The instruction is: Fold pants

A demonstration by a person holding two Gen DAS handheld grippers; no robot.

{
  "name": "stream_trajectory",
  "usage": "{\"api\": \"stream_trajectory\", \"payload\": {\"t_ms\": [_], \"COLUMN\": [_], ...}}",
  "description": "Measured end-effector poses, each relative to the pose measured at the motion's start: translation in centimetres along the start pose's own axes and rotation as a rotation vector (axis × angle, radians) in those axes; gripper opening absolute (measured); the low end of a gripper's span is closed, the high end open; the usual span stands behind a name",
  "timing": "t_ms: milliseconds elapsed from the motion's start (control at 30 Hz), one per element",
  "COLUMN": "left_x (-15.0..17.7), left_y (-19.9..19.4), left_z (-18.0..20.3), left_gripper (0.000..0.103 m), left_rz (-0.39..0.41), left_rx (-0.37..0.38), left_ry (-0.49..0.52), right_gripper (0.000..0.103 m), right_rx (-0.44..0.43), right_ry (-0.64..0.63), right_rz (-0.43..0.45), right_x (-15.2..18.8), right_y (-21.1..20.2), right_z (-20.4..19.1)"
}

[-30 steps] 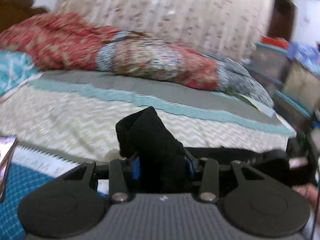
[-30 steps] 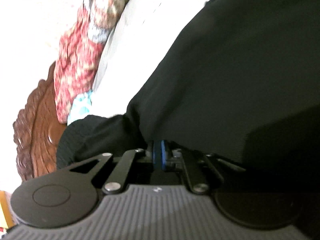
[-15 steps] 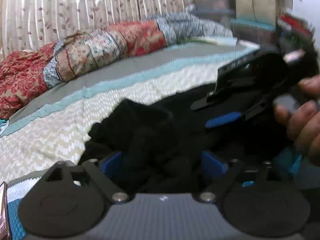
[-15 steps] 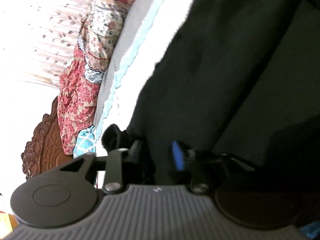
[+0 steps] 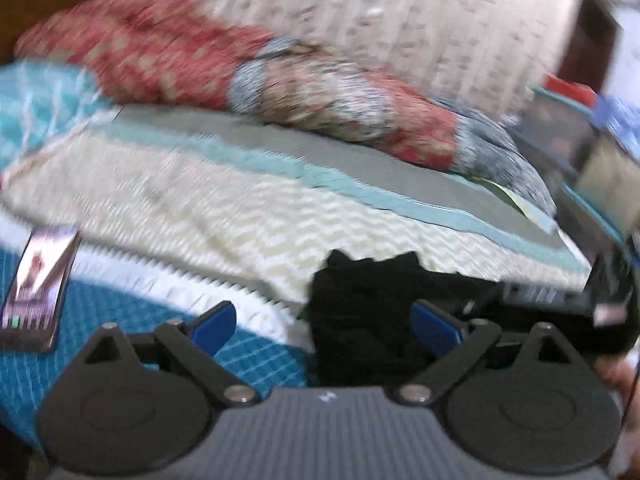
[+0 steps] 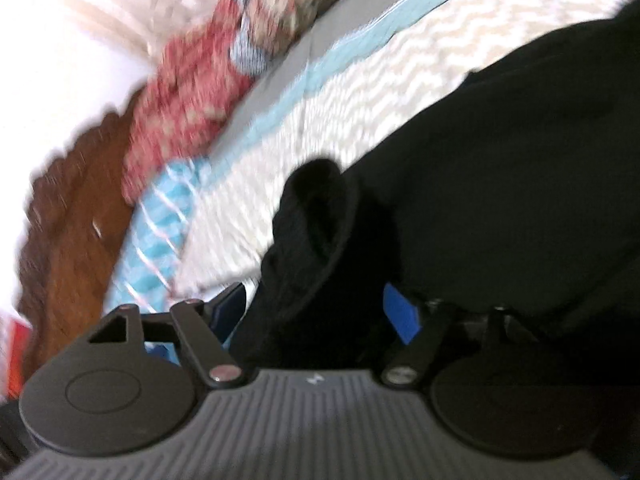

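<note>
The left gripper [image 5: 324, 326] is seen with its blue pads [image 5: 210, 326] spread wide; a bunched fold of the black pants [image 5: 360, 312] lies between them, near the right pad, not pinched. The right gripper [image 6: 316, 312] is likewise spread, with a rolled edge of the pants [image 6: 480, 168] lying loosely between its pads [image 6: 400, 316]. The pants are spread over the bed [image 5: 240, 216], on the chevron cover, stretching to the right in the right wrist view. A phone [image 5: 38, 292] is seen lying on the bed at the near left, well apart from the pants. A red patterned quilt [image 5: 248, 76] is heaped along the far side of the bed. Both views are blurred.
</note>
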State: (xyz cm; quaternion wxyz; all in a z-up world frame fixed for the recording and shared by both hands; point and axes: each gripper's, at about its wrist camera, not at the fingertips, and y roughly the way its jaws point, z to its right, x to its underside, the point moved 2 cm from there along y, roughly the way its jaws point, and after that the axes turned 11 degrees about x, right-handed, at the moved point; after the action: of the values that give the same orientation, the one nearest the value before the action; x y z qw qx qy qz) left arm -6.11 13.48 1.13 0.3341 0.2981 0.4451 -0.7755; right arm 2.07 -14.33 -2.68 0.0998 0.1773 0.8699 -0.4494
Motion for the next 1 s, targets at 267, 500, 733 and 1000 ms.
{"api": "stream_trajectory", "payload": {"t_ms": [267, 500, 733, 1000], "left_x": [0.9, 1.3, 1.5, 1.2], "left_y": [-0.5, 1.3, 2.5, 5.1], "left_z": [-2.7, -2.3, -1.0, 1.6], "left_gripper": [0.095, 0.095, 0.095, 0.098], "left_rz": [-0.028, -0.067, -0.103, -0.16], "left_rx": [-0.028, 0.016, 0.061, 0.158], "left_ry": [-0.107, -0.14, -0.127, -0.135], "right_gripper": [0.026, 0.045, 0.051, 0.051], "right_rx": [0.092, 0.319, 0.259, 0.266], "right_ry": [-0.118, -0.001, 0.065, -0.088], "right_rz": [0.207, 0.282, 0.436, 0.49], "right_x": [-1.3, -2.3, -1.8, -2.2], "right_y": [-2.3, -3.7, -7.3, -6.5], "right_z": [-1.0, 5.7, 8.3, 5.8]}}
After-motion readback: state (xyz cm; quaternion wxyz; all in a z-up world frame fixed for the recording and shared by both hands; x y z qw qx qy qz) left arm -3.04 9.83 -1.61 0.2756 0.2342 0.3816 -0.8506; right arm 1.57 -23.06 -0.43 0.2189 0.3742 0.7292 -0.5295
